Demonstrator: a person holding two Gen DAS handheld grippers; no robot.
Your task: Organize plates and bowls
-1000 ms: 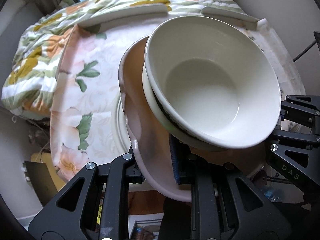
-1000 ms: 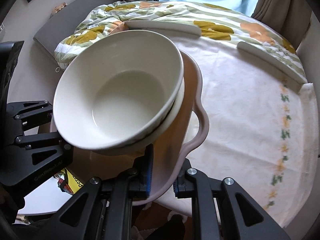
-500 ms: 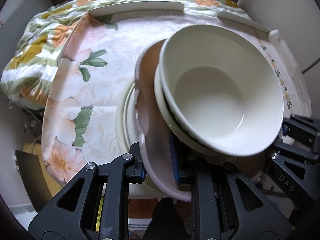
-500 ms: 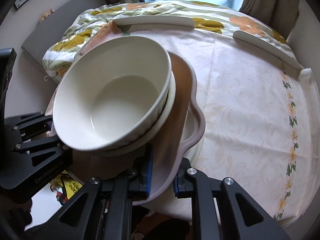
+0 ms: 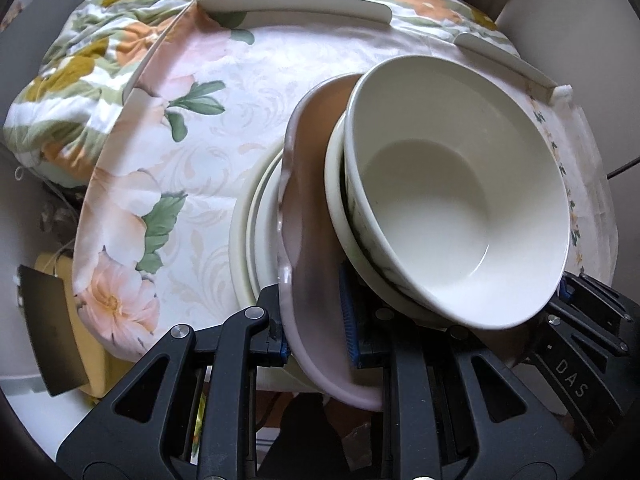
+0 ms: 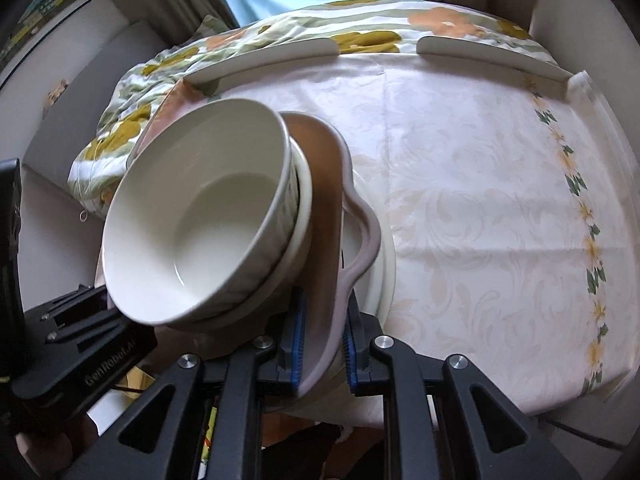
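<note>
You have the pink wavy-edged ceramic plate [image 5: 310, 280] pinched on opposite rims: your left gripper [image 5: 316, 332] is clamped on its near-left edge and your right gripper [image 6: 322, 344] is clamped on its near-right edge, blue pads pressing either face. Two grips make sense here, because the plate carries a load: a deep cream ceramic bowl [image 5: 456, 204] nested in a second, shallower cream bowl [image 5: 336, 184], and one rim pinch alone would probably let the stack tip. In both wrist views the plate and bowls read as slanted, though how much of that is the camera's own angle cannot be told. Beneath the pink plate lies a wide cream dinner plate [image 5: 250, 232] on the worktop covered by a pale floral tablecloth [image 6: 480, 184]; the pink plate sits over it, and whether they touch is hidden by the plate's own body. That alignment suggests you are stacking everything onto the cream plate, largest at the bottom. The likely next need is a level, even lowering on both sides before loosening either grip, since the bowls rest loose and could slide toward the low edge. White curved guard rails [image 6: 264, 60] edge the far side of the worktop, well apart from the stack.
</note>
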